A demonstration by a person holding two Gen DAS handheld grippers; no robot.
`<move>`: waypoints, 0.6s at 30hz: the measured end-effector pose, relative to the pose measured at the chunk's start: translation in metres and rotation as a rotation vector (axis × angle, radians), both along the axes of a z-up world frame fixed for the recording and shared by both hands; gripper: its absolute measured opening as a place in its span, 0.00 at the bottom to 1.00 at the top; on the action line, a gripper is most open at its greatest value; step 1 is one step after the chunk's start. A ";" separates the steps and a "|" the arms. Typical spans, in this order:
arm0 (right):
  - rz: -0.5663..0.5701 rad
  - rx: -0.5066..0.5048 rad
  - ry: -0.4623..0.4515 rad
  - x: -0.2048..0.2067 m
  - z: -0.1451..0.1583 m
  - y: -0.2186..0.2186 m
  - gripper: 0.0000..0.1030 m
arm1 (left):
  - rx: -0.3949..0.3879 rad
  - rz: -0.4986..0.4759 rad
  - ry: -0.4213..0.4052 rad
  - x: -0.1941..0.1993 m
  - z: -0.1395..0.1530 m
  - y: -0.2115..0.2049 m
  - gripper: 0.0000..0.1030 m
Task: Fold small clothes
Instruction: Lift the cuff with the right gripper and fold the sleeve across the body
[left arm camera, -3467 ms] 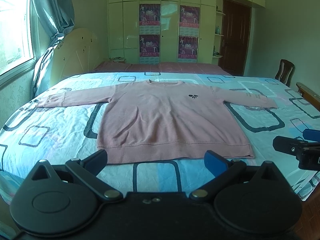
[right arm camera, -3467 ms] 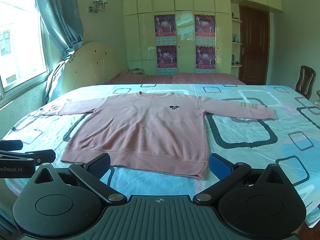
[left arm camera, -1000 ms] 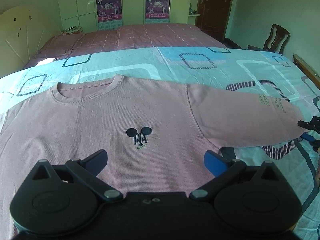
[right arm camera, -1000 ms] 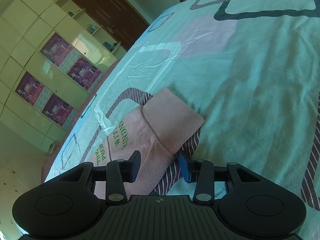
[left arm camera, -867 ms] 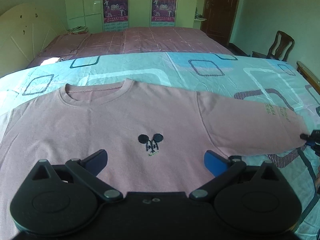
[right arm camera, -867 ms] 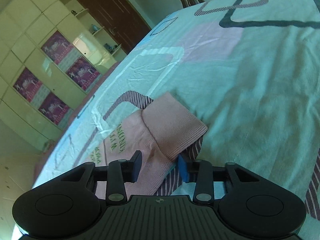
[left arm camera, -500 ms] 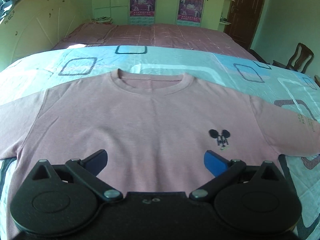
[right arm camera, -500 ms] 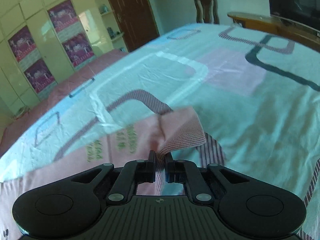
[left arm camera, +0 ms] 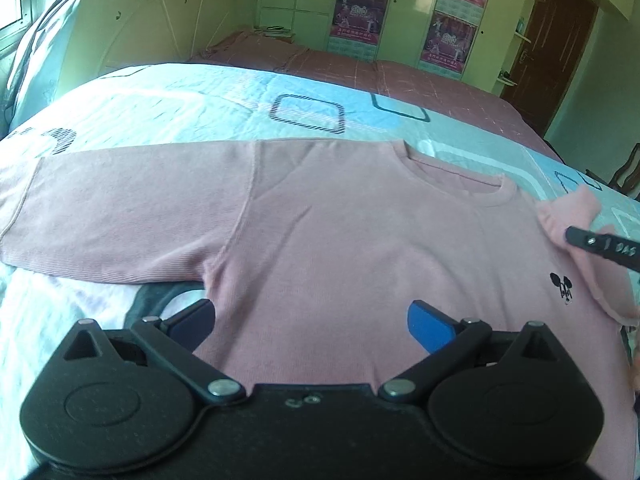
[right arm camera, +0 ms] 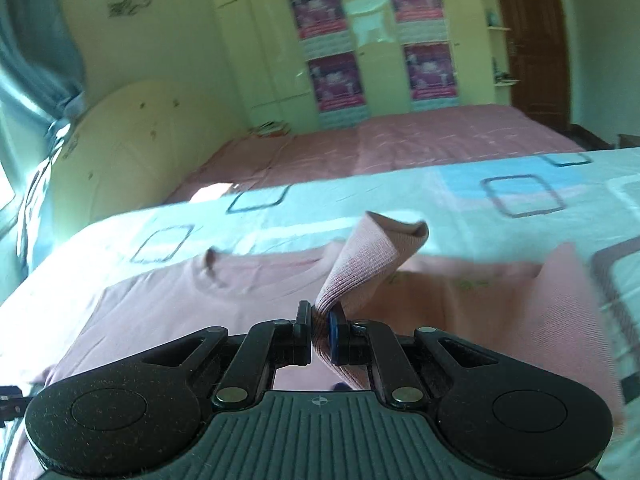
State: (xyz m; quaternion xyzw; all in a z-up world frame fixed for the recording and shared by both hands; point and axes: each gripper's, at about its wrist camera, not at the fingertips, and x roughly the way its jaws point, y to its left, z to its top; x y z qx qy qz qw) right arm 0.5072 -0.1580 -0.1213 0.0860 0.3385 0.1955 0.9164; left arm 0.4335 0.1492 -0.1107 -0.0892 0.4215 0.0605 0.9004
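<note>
A pink sweatshirt [left arm camera: 360, 232] with a small mouse logo [left arm camera: 564, 288] lies face up on the bed, its left sleeve [left arm camera: 120, 216] stretched out flat. My left gripper [left arm camera: 312, 320] is open and hovers over the lower chest near the left armpit, with nothing between its fingers. My right gripper [right arm camera: 320, 328] is shut on the cuff [right arm camera: 372, 248] of the right sleeve, which stands up out of the jaws above the sweatshirt's body [right arm camera: 180, 312]. In the left wrist view the right gripper [left arm camera: 572, 236] comes in from the right edge, the raised cuff [left arm camera: 568, 208] hanging over the collar side.
The bedspread [left arm camera: 180, 112] is pale blue with square outlines, and a maroon cover [right arm camera: 400, 148] lies beyond it. A cream headboard [right arm camera: 132, 140] and a curtain [right arm camera: 28, 60] are at the left. Wardrobe doors with posters [right arm camera: 336, 80], a brown door [left arm camera: 552, 52] and a chair [left arm camera: 630, 168] stand behind.
The right gripper closed on the sleeve cuff, lifted it and swung it left over the sweatshirt's body. The left gripper slid left across the chest, still open.
</note>
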 end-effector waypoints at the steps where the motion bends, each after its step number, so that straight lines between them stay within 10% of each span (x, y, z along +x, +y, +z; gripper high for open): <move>1: 0.043 -0.025 0.013 0.004 -0.012 0.020 0.07 | -0.009 0.003 0.003 -0.002 -0.001 0.005 0.98; 6: 0.097 -0.224 -0.011 -0.013 -0.052 0.059 0.15 | -0.081 -0.027 -0.029 -0.002 -0.003 0.013 0.98; 9: 0.093 -0.261 -0.057 -0.030 -0.045 0.049 0.62 | -0.135 -0.092 -0.058 0.010 -0.005 -0.002 0.97; 18: -0.101 -0.182 0.040 -0.043 -0.031 -0.065 0.56 | -0.311 -0.265 -0.029 0.086 -0.045 -0.086 0.95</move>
